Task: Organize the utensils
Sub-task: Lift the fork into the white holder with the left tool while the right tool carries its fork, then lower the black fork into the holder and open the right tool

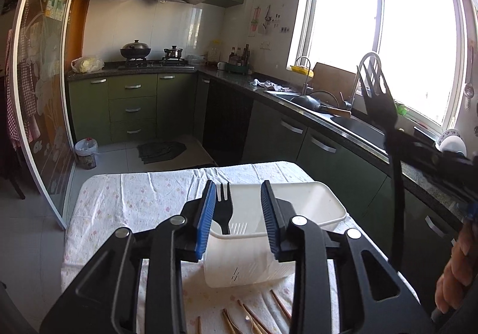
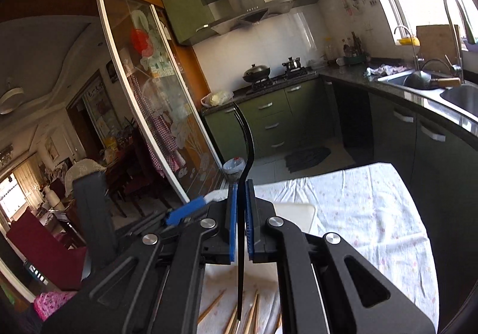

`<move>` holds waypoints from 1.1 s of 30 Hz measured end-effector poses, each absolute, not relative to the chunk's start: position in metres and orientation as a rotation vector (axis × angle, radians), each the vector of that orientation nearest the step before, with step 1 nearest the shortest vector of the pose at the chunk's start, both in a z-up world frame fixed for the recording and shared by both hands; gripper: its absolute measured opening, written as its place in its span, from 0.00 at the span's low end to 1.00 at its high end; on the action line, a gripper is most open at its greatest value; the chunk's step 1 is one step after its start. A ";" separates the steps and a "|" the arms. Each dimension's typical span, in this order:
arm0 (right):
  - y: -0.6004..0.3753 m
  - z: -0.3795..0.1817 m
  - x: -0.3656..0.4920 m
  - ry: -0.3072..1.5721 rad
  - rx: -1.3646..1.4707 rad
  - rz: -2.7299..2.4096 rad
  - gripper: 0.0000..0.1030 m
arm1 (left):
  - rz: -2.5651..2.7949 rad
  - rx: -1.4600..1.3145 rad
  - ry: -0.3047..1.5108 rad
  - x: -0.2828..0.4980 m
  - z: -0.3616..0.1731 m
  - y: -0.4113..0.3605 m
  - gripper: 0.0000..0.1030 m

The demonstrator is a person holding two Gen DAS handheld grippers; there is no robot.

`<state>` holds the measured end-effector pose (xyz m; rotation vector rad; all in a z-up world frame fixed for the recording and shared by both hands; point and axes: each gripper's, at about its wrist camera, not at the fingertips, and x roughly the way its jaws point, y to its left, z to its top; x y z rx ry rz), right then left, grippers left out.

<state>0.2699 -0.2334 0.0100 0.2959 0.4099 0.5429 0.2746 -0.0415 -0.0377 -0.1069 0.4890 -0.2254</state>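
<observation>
A white utensil holder (image 1: 245, 262) with a slotted wall stands on the table in front of a white tray (image 1: 310, 202). A black plastic fork (image 1: 224, 208) stands in the holder, tines up. My left gripper (image 1: 239, 214) is open, its blue pads on either side of the holder and fork. My right gripper (image 2: 241, 220) is shut on a second black fork (image 2: 243, 184), held edge-on and upright; that fork also shows in the left wrist view (image 1: 379, 100) raised at the right. Several wooden chopsticks (image 1: 254, 319) lie on the cloth near me.
The table has a white flowered cloth (image 2: 373, 214). A green kitchen counter with a sink (image 1: 355, 124) runs along the right. A glass sliding door (image 2: 155, 112) is at the left. The left gripper's blue pad (image 2: 185, 210) shows in the right wrist view.
</observation>
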 end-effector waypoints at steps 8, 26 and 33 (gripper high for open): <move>-0.200 0.018 0.340 0.311 0.224 0.356 0.06 | -0.237 -0.121 0.505 0.238 -0.032 -0.022 0.29; -0.199 -0.069 0.308 0.384 0.108 0.333 0.09 | -0.240 -0.090 0.619 0.231 -0.049 -0.036 0.29; -0.207 -0.075 0.277 0.378 0.059 0.321 0.42 | -0.197 -0.036 0.769 0.231 -0.068 -0.049 0.33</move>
